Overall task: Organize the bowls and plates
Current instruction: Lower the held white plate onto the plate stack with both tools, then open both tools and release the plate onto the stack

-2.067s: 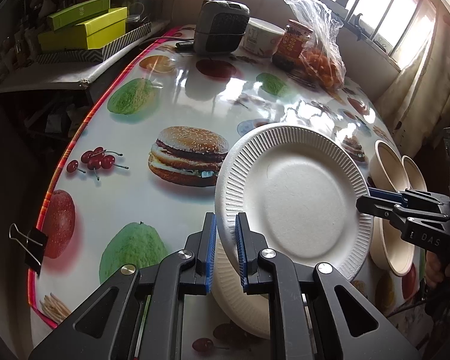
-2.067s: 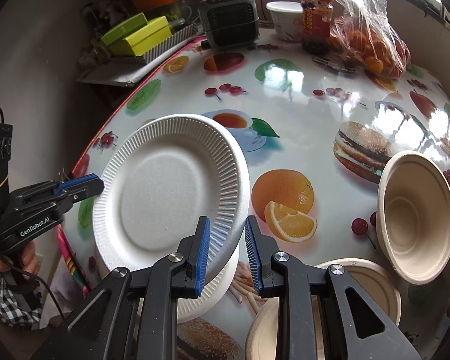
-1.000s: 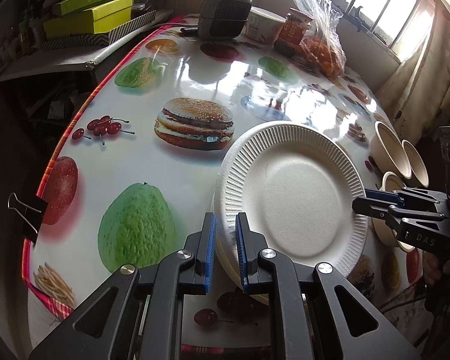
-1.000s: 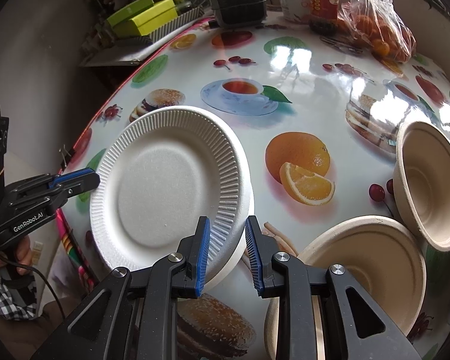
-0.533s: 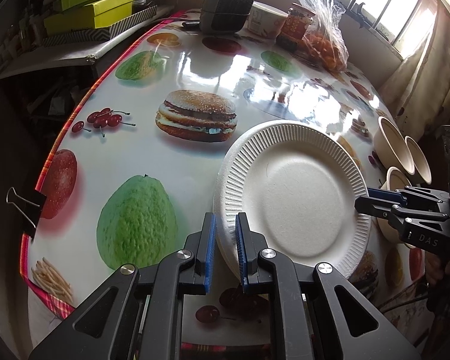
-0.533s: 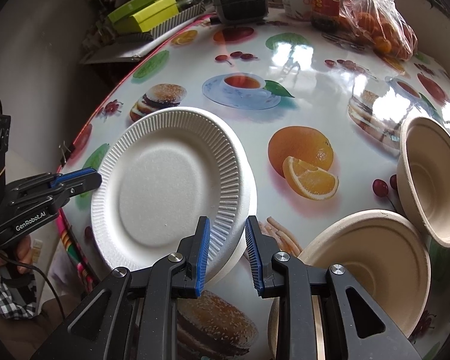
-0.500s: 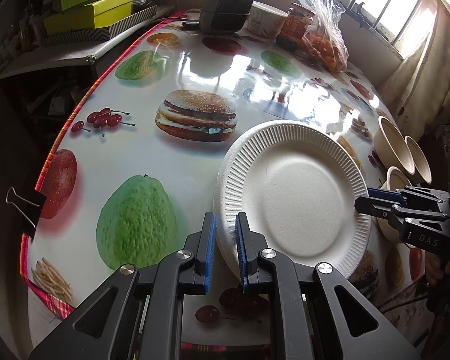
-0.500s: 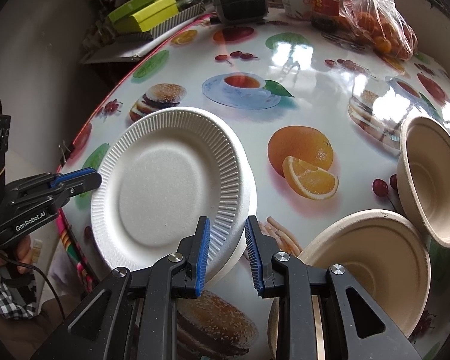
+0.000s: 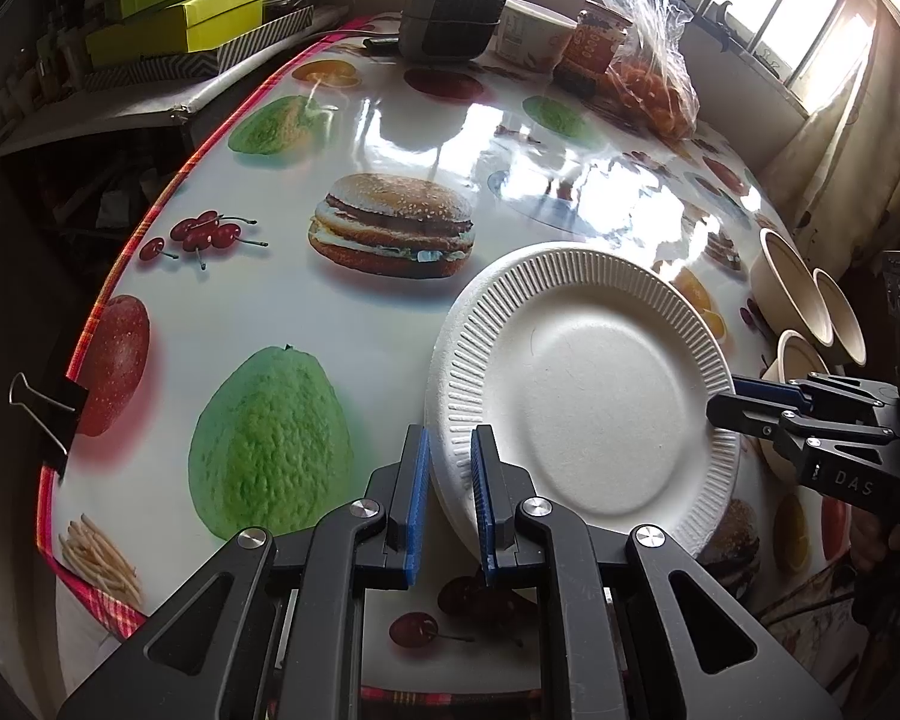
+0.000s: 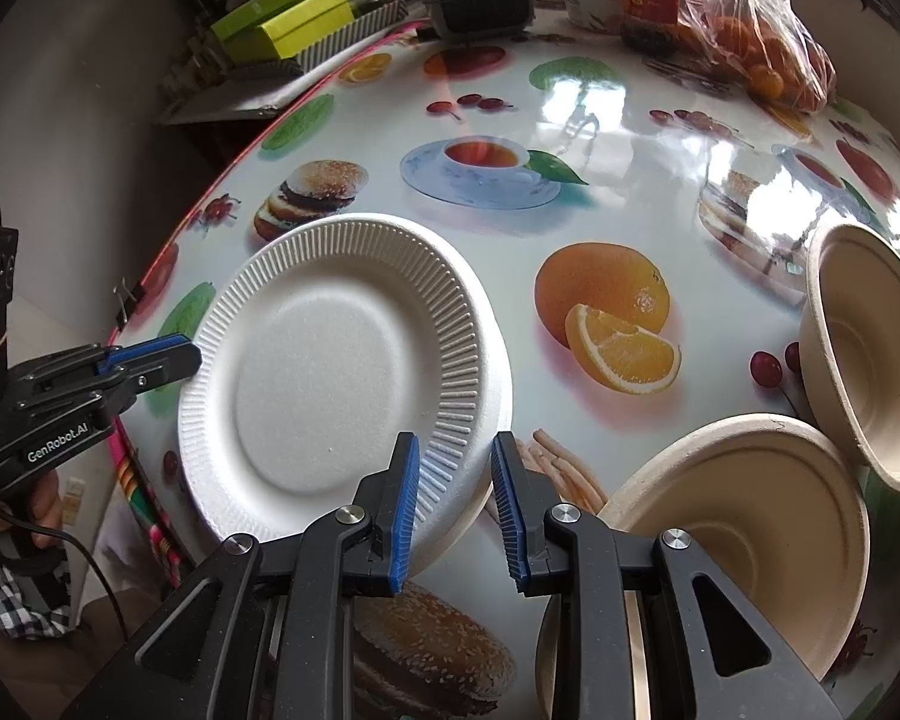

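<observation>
A white ribbed paper plate [image 9: 588,384] [image 10: 330,360] lies slightly tilted on top of a second white plate [image 10: 503,396], of which only a thin edge shows. My left gripper [image 9: 450,504] [image 10: 186,354] is shut on the top plate's near-left rim. My right gripper [image 10: 453,510] [image 9: 723,399] is shut on the opposite rim, and its outer pad sits just outside the lower plate's edge. Beige bowls [image 10: 858,348] stand to the right, with a wider one [image 10: 738,528] close beside my right gripper. In the left wrist view the same bowls [image 9: 780,282] lie beyond the plate.
The round table [image 9: 306,330] has a glossy food-print cover held by a binder clip [image 9: 48,402] at its left edge. At the back stand a black heater [image 9: 456,12], a white cup [image 9: 528,30], a jar [image 9: 597,45] and a bag of oranges [image 9: 648,90]. Yellow-green boxes [image 9: 180,18] sit on a side shelf.
The top plate has come down from above the lower plate and now rests nearly on it. Both grippers kept their hold, and in the last half second nothing moved.
</observation>
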`<state>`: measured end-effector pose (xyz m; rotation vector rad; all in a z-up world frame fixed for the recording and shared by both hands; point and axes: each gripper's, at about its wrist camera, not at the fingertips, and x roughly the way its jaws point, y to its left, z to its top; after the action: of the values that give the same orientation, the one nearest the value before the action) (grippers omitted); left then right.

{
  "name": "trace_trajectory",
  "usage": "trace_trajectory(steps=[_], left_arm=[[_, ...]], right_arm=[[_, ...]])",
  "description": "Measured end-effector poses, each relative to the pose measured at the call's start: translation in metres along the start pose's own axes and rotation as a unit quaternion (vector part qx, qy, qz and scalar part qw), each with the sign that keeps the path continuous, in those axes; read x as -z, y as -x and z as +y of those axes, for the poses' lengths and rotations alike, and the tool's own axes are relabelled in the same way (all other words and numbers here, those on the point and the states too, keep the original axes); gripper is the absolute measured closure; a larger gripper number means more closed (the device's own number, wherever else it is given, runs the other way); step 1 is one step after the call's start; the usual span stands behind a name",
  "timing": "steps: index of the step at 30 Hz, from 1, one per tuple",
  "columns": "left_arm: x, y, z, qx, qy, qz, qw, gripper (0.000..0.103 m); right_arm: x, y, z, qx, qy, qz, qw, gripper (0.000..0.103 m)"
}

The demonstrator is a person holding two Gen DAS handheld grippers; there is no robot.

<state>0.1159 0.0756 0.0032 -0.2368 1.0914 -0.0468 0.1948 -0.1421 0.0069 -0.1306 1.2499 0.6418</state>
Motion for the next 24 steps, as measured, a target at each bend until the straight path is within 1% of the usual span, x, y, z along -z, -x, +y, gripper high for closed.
trace_trajectory(steps=[15,24], left_arm=[[-0.0005,-0.0015,0.0000,0.000,0.000,0.000,1.0000,0.089],[-0.0007,-0.0023,-0.0003,0.000,0.000,0.000,1.0000,0.087]], right_arm=[[0.0000,0.0001,0.0002,0.000,0.000,0.000,1.000,0.077],[-0.0001,-0.0001,-0.0012,0.001,-0.002,0.000,1.000,0.076]])
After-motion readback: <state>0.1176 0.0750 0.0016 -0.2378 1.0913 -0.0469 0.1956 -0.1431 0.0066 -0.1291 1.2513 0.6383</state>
